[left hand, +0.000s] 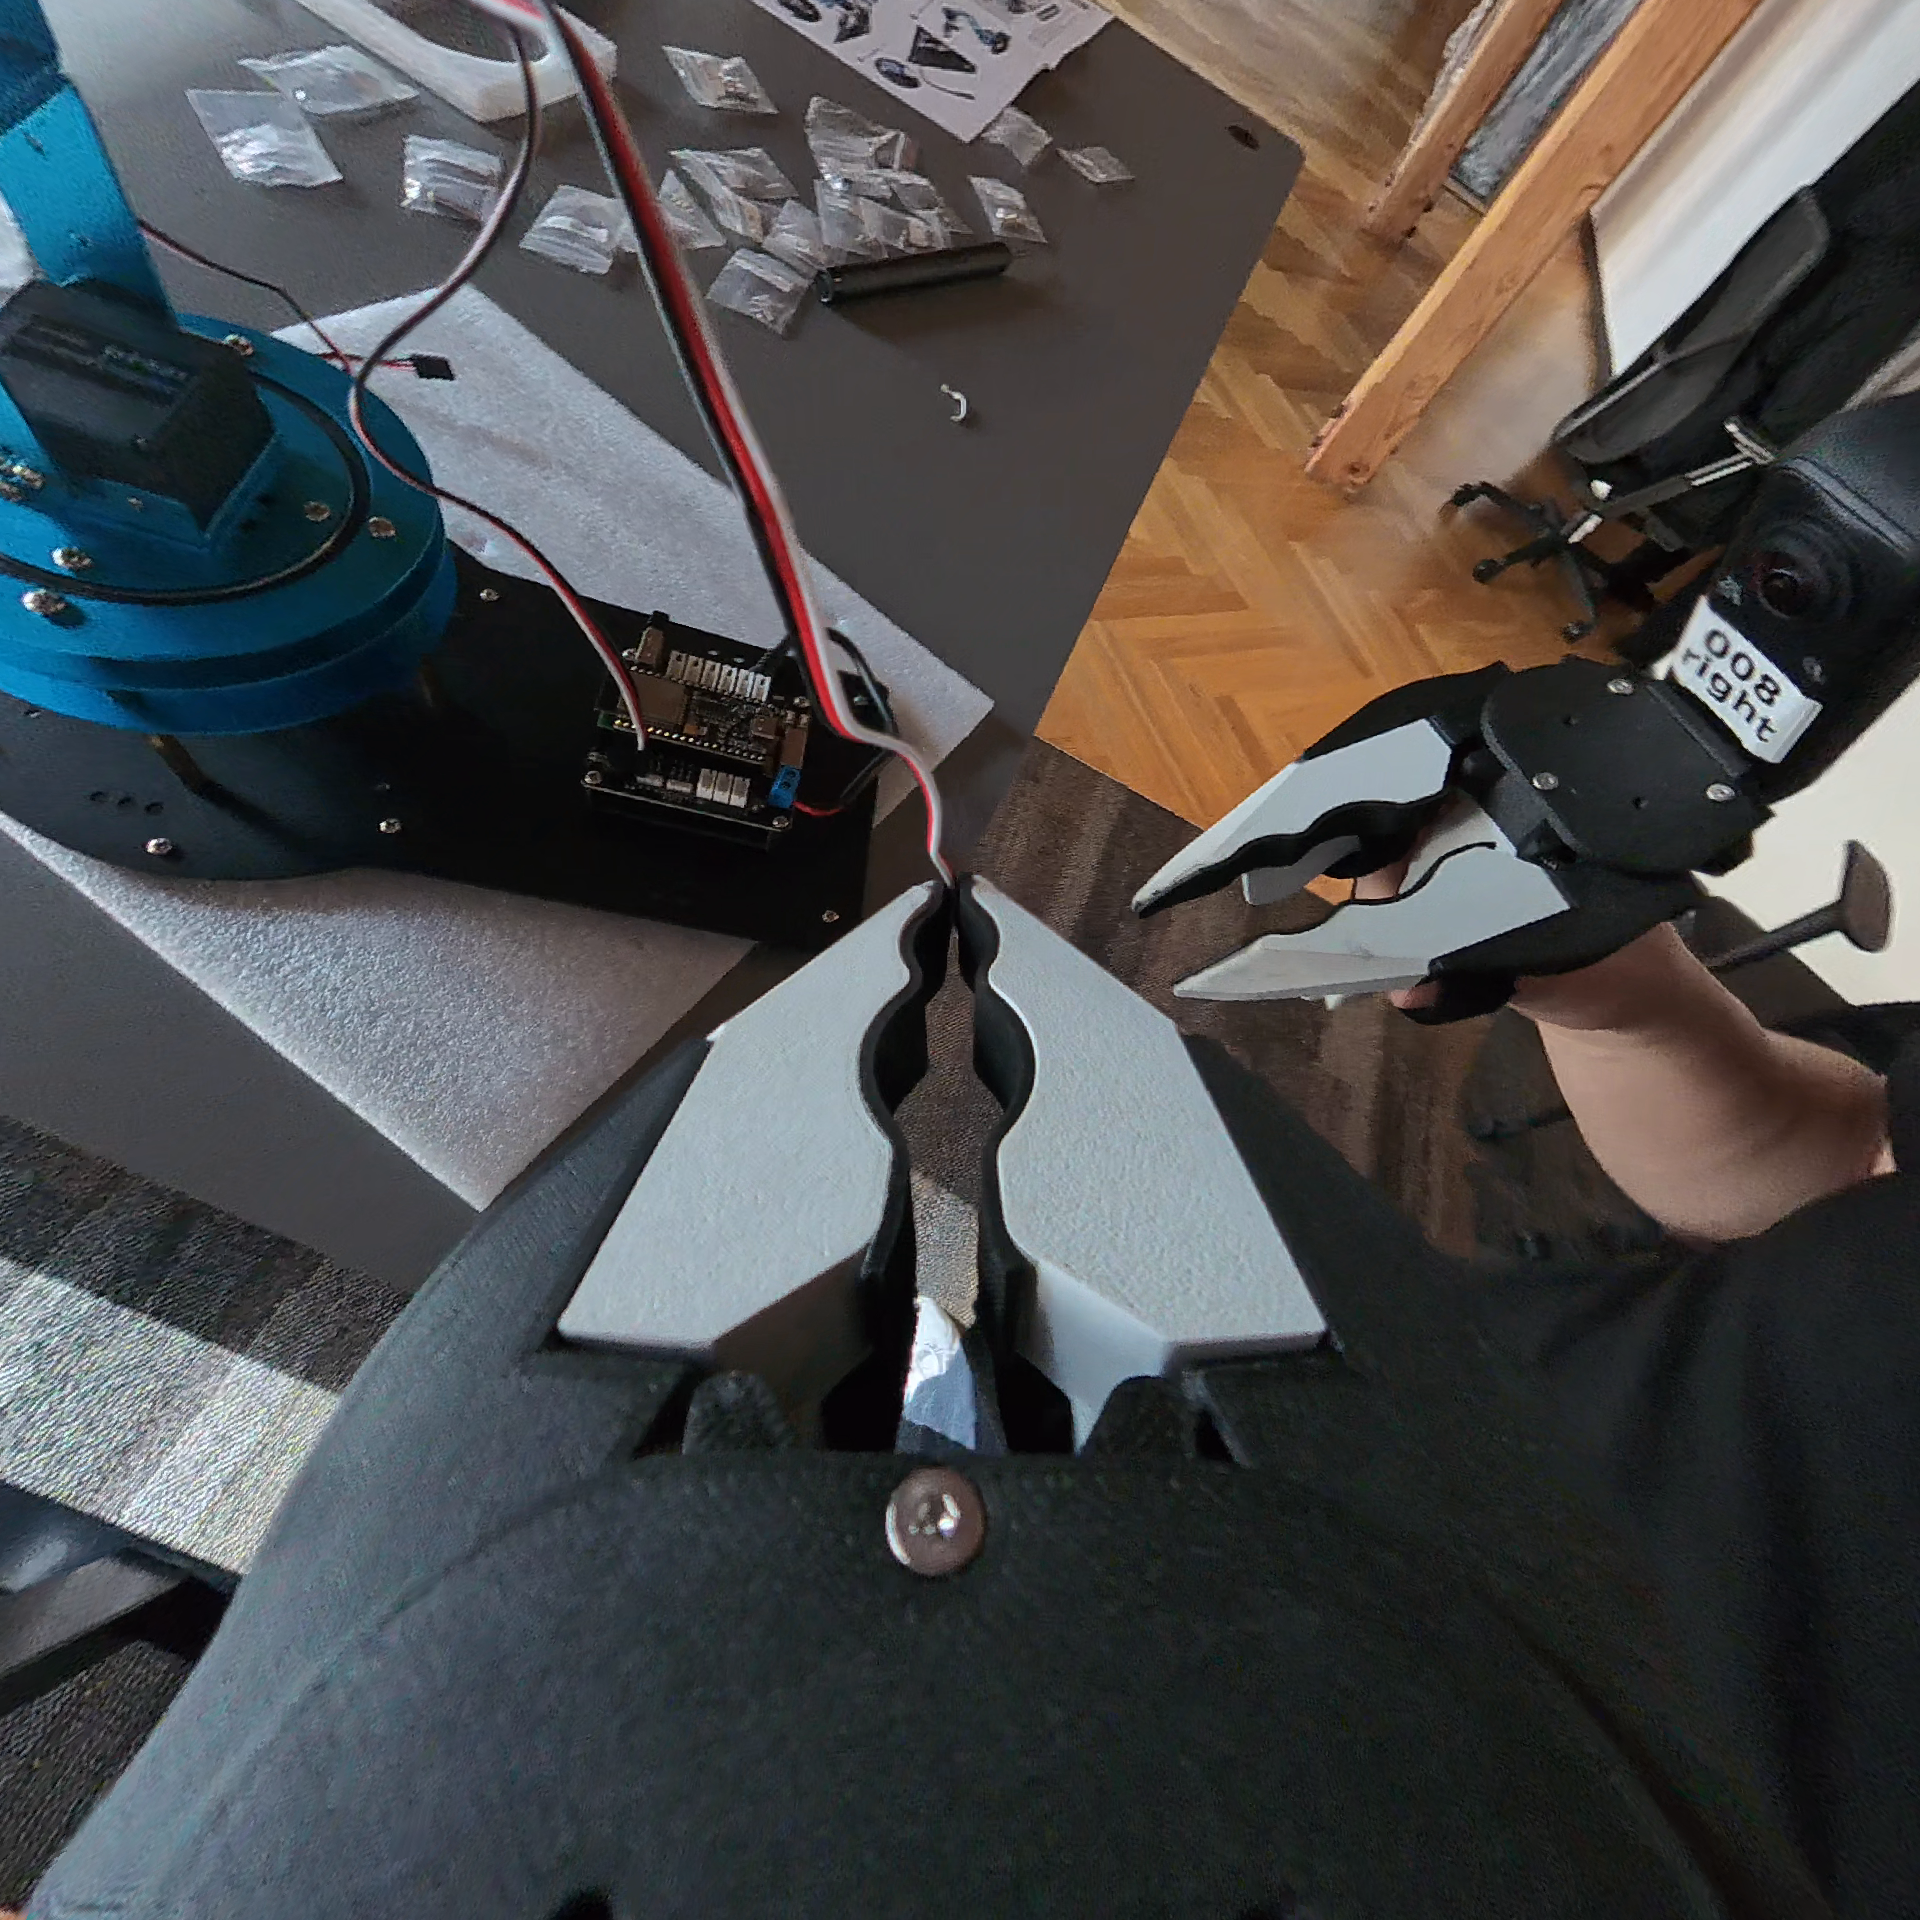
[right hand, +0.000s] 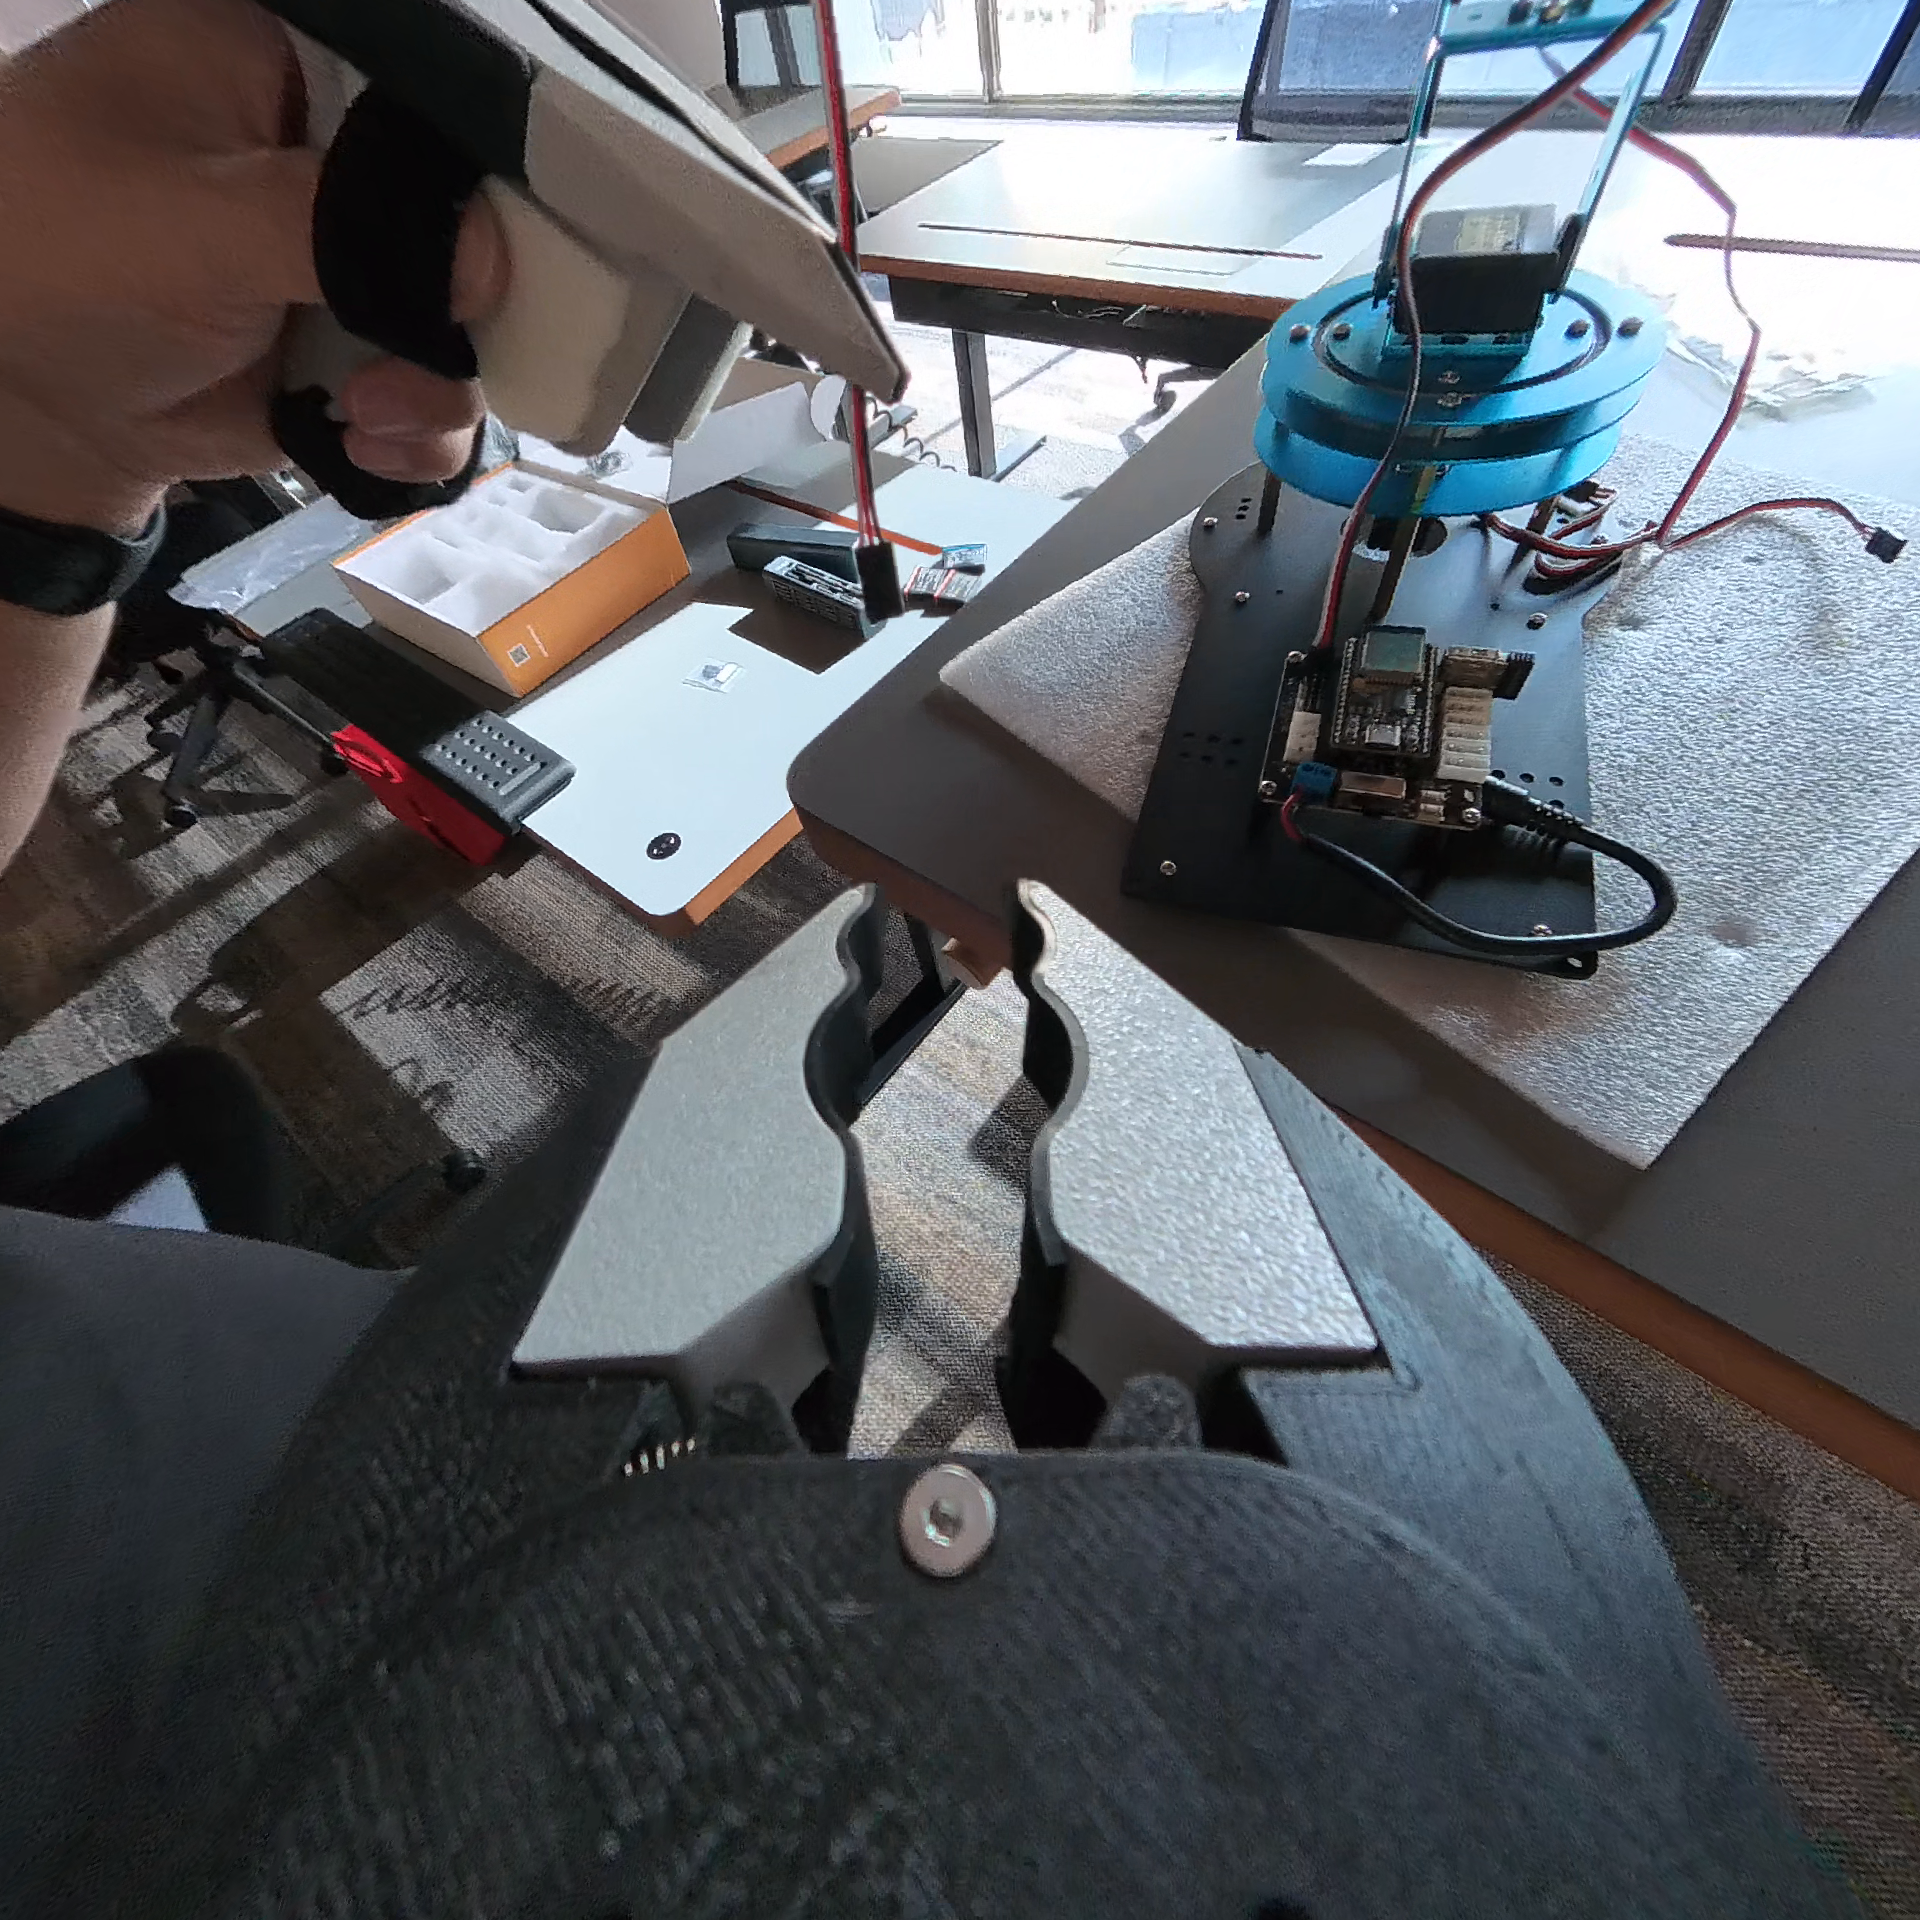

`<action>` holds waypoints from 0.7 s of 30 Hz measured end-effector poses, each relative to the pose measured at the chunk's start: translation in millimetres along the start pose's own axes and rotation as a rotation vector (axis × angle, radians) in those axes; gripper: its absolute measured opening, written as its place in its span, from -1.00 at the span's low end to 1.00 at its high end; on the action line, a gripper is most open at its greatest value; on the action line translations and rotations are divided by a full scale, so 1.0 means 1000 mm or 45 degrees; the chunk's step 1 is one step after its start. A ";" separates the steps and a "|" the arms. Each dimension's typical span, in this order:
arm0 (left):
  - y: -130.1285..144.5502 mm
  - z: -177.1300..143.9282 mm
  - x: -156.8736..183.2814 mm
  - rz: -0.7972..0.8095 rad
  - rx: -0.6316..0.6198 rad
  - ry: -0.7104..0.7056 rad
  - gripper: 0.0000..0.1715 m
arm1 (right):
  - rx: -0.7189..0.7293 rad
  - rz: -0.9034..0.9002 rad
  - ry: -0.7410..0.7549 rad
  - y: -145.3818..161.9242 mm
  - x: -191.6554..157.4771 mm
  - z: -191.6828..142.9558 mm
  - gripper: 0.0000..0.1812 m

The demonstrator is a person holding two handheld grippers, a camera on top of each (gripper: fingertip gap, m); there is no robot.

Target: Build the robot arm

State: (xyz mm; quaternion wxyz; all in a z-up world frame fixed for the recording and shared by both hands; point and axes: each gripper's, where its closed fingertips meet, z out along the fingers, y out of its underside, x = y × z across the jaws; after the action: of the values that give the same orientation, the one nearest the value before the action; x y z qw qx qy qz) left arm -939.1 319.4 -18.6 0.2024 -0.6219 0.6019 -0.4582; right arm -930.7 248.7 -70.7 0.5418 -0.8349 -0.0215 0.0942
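Observation:
My left gripper [left hand: 951,889] is shut on a thin black, red and white servo cable [left hand: 769,520], pinched at the fingertips just past the table's corner. In the right wrist view the left gripper [right hand: 889,389] holds the cable up, and its black connector [right hand: 879,584] hangs free below. My right gripper [right hand: 940,904] is open and empty, off the table's corner; it also shows in the left wrist view [left hand: 1158,948], to the right of the left gripper. A control board [right hand: 1382,727] sits on a black baseplate [right hand: 1226,582] under a blue turntable [right hand: 1455,416].
The baseplate lies on a white foam sheet [left hand: 582,499] on a dark table [left hand: 1039,436]. Several small plastic bags [left hand: 831,197] and a black cylinder [left hand: 914,272] lie farther back. A lower table holds an orange-and-white box [right hand: 520,582] and a red-and-black tool [right hand: 447,769]. An office chair [left hand: 1662,416] stands to the right. My hands' fingertips stand some 10 cm from each other.

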 end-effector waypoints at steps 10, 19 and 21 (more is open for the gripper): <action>0.001 0.001 -0.030 0.130 0.049 -0.188 -1.00 | 0.032 0.006 -0.043 0.023 0.002 0.017 -0.77; 0.004 0.012 -0.052 0.203 0.020 -0.058 -1.00 | 0.023 0.001 0.140 0.024 0.024 0.042 -0.70; 0.004 0.015 -0.056 0.201 0.014 -0.014 -1.00 | 0.032 -0.004 0.191 0.024 0.028 0.046 -0.70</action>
State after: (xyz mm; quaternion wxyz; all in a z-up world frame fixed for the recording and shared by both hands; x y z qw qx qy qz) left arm -921.2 366.8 -47.5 0.2447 -0.5737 0.6455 -0.4409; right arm -913.5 284.6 -114.3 0.5526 -0.8327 0.0188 0.0308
